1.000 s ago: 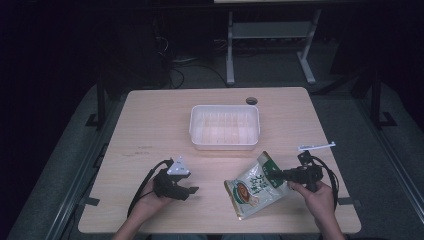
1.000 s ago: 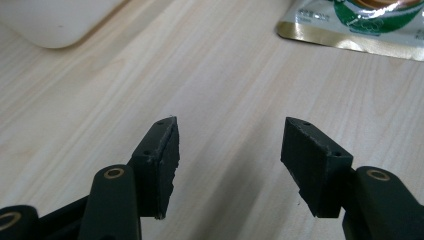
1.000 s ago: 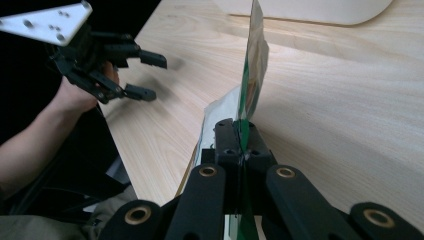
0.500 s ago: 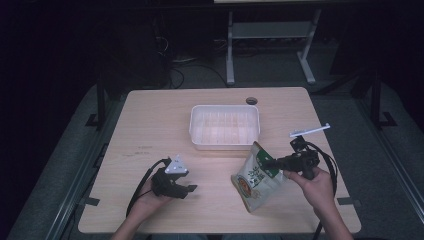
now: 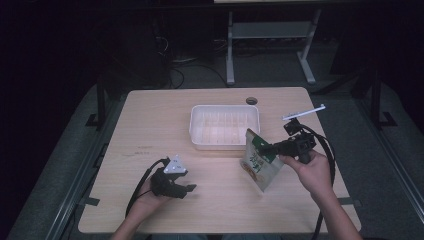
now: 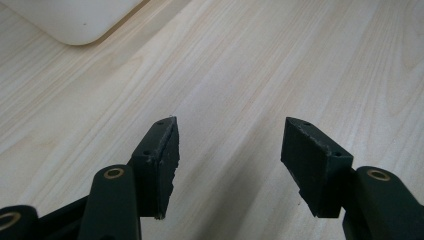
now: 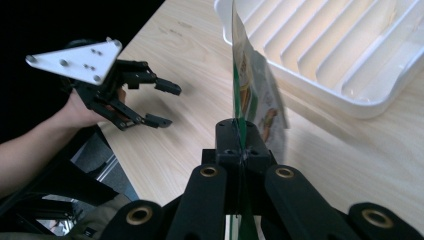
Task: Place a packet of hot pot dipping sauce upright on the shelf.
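The right tool (image 5: 272, 148) is pinched tight on the edge of a green snack bag (image 5: 259, 162), and its jaws are closed flat on the thin plastic with no gap between them. The bag hangs from that tool, tilted, with its top corner up near the tool and its bottom corner low, close to the counter (image 5: 150, 120) or maybe just touching it; I cannot tell which. The thing that matters most is where the white tray (image 5: 200, 131) is. It sits just past the bag, on the far side of it, away from the person and a little toward the left. The bag's top edge is already right beside the tray's near rim. In the right gripper view the bag (image 7: 252, 95) stands on its edge like a thin wall, and the tray (image 7: 300, 82) lies open just to the side of it. So I think the bag needs to go up, forward and over the rim to land inside. The left tool (image 5: 187, 189) rests low near the front of the counter, well apart from the bag. Its jaws are spread wide and hold nothing. The right hand (image 5: 312, 172) is much nearer to the tray.
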`<state>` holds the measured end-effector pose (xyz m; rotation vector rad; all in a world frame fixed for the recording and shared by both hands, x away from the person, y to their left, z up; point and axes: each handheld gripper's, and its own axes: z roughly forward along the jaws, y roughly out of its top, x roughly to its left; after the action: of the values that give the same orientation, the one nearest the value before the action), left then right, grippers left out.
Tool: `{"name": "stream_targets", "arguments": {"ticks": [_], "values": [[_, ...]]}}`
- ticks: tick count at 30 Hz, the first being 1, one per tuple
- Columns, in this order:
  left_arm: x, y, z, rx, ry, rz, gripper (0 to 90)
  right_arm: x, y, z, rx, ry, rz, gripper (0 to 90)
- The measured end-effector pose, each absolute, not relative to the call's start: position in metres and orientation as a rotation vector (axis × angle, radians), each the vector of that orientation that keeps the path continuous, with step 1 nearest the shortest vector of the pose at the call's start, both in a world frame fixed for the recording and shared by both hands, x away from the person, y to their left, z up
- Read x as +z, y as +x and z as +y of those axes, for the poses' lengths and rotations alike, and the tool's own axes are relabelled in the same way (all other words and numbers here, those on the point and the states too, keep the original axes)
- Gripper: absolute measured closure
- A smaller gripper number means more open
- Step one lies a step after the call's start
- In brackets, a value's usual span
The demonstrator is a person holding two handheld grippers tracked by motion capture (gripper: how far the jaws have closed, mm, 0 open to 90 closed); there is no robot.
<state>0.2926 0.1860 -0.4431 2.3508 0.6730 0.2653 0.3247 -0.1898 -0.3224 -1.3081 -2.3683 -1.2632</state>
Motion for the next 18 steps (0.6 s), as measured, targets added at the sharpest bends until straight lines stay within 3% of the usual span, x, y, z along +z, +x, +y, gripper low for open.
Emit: {"name": "stream_targets", "arguments": {"ticks": [18], "values": [[-0.443, 0.294, 0.189, 0.278, 2.337, 0.690, 38.4, -0.277, 0.362, -0.179, -1.266, -1.385, -2.433, 89.6]]}}
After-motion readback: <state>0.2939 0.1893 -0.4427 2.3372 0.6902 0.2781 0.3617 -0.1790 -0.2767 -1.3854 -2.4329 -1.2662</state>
